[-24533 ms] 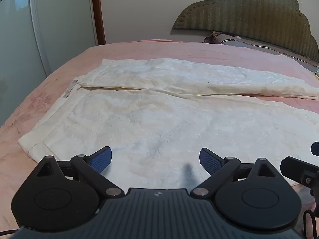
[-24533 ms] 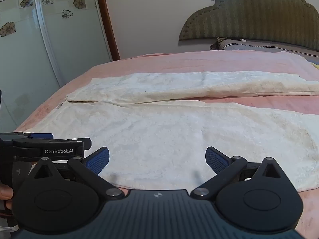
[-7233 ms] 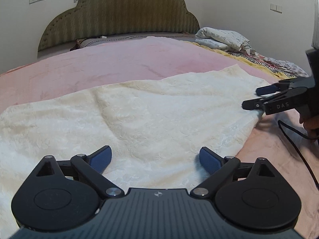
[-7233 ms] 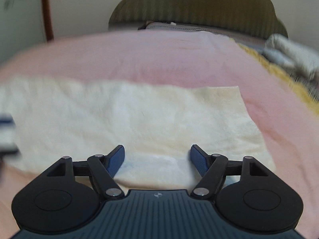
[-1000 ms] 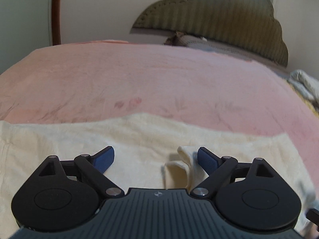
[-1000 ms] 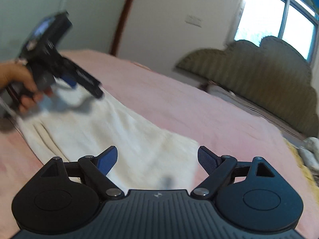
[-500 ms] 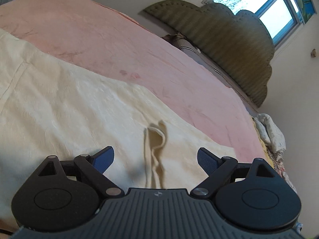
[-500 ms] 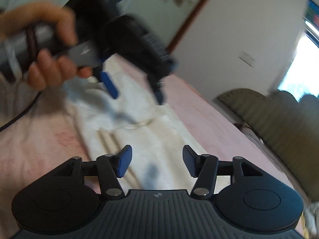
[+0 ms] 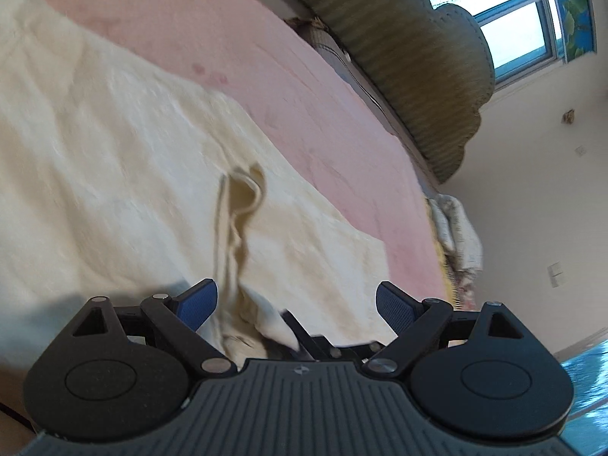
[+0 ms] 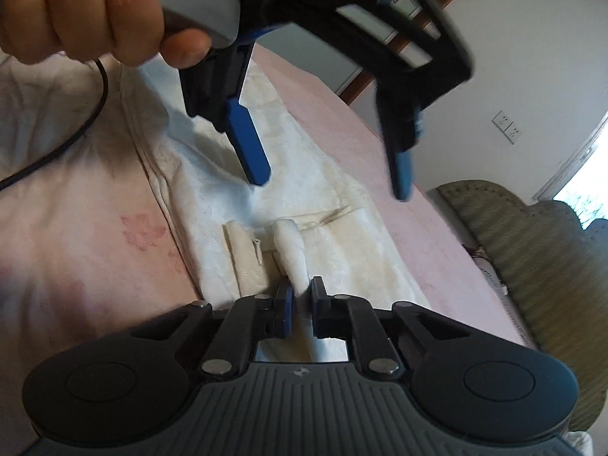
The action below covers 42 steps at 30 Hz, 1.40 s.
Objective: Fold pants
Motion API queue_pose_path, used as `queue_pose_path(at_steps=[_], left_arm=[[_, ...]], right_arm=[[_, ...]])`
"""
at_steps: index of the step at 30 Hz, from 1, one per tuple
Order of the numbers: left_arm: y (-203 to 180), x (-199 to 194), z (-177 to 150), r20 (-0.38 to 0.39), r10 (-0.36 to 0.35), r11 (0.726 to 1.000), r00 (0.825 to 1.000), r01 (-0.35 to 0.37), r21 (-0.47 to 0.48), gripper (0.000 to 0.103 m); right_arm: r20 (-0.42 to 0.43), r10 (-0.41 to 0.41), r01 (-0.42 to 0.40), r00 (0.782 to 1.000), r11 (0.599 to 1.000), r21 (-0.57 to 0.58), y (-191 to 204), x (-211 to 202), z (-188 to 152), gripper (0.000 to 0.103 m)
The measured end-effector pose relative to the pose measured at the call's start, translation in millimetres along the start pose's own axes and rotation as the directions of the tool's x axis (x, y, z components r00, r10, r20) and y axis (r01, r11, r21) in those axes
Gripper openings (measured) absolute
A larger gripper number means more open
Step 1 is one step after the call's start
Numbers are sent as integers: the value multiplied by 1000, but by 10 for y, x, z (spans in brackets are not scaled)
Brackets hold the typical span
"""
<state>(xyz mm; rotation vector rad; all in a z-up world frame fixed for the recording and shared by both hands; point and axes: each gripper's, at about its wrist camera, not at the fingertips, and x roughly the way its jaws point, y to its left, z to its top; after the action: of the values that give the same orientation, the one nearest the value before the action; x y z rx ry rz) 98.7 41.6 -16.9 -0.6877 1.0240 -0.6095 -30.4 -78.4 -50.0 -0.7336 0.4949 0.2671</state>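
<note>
The cream-white pants [image 9: 114, 159] lie flat on the pink bed [image 9: 266, 68]. A raised fold of the fabric [image 9: 239, 212] stands up in front of my left gripper [image 9: 296, 300], which is open above it. In the right wrist view my right gripper [image 10: 298, 298] is shut on that pinched ridge of the pants [image 10: 292, 250]. The left gripper [image 10: 326, 174] hangs open above it, blue pads pointing down, held by a hand [image 10: 87, 11].
A green padded headboard [image 9: 410, 60] and a window [image 9: 532, 11] are at the far end. Folded bedding [image 9: 456, 228] lies at the bed's right edge. A black cable [image 10: 68, 140] trails over the sheet at left.
My right gripper has closed on the raised fold of the pants. My left gripper has come closer above it, still open.
</note>
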Motion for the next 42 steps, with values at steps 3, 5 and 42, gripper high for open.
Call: queue_pose_path(at_steps=[3, 5, 42], left_arm=[[57, 92, 17, -39, -52, 997, 998, 50, -67, 92], [82, 198, 27, -63, -94, 990, 994, 86, -115, 92], [-83, 287, -423, 98, 182, 934, 978, -203, 292, 14]], right_arm=[[56, 38, -46, 998, 987, 156, -251, -71, -28, 9], [96, 48, -71, 994, 964, 256, -435, -151, -59, 8], [-71, 108, -27, 992, 713, 701, -1227, -359, -947, 11]])
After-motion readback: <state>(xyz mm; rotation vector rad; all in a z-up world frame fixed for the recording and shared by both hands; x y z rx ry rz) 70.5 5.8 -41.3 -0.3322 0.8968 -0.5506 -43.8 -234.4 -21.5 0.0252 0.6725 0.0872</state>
